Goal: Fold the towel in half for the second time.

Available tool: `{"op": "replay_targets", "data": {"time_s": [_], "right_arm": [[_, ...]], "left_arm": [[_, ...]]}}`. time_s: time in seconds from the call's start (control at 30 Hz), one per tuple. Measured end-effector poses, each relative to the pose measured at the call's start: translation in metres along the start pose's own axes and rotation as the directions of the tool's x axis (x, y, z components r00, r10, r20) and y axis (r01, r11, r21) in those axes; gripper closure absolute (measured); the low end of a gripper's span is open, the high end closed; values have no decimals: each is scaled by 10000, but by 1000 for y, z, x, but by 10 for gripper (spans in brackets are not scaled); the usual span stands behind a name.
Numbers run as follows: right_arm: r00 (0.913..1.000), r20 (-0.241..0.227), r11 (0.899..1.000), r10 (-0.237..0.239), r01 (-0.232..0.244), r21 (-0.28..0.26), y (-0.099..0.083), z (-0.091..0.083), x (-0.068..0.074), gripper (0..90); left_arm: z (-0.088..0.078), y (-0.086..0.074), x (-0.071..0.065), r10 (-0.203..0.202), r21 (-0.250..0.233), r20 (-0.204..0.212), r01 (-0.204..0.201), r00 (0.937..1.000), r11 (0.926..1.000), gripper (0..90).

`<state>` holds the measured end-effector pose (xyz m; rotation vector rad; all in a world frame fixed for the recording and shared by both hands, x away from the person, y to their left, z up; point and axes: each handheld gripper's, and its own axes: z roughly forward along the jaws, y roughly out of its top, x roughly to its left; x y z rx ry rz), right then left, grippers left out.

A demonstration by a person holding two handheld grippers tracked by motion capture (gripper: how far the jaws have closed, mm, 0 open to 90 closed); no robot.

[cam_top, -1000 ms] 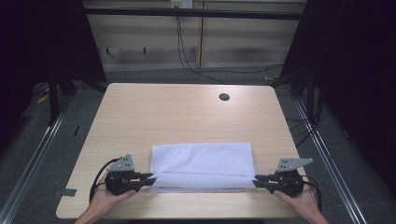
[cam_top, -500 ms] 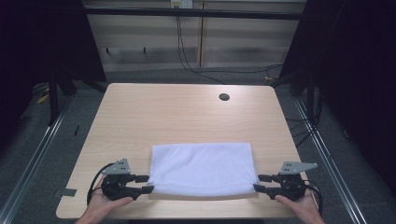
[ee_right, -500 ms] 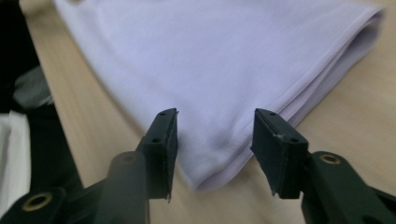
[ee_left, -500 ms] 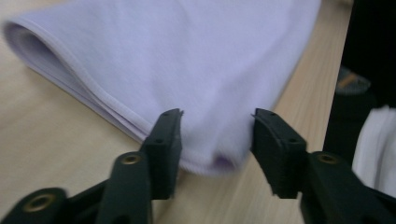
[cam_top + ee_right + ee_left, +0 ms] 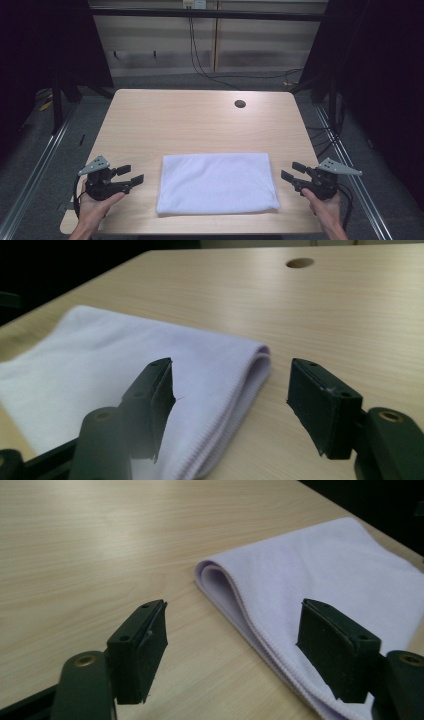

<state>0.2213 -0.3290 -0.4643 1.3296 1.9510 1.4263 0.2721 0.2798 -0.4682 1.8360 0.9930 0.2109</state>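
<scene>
White folded towel (image 5: 218, 183) is lying flat near the front edge of the table (image 5: 200, 125). Left hand-held gripper (image 5: 131, 176) and right hand-held gripper (image 5: 291, 172) are hovering just off its short ends, jaws apart, holding nothing. Judging a fold is done; next fold calls for gripping an edge.

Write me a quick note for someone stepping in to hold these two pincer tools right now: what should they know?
Left gripper: open, holding nothing, off the cloth's left edge.
Right gripper: open, holding nothing, off its right edge.
White cloth: folded flat, near the front of the wooden table, doubled layers visible at both ends.
Done: one fold, by the look of it.
Left: possibly another fold; regrip the corners if so.
</scene>
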Motion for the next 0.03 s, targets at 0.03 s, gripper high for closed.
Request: {"op": "replay_targets", "data": {"time_s": [0.03], "right_arm": [[10000,0,10000,0,0,0,0,0,0,335]], "left_arm": [[0,0,0,0,0,0,0,10000,10000,245]]}}
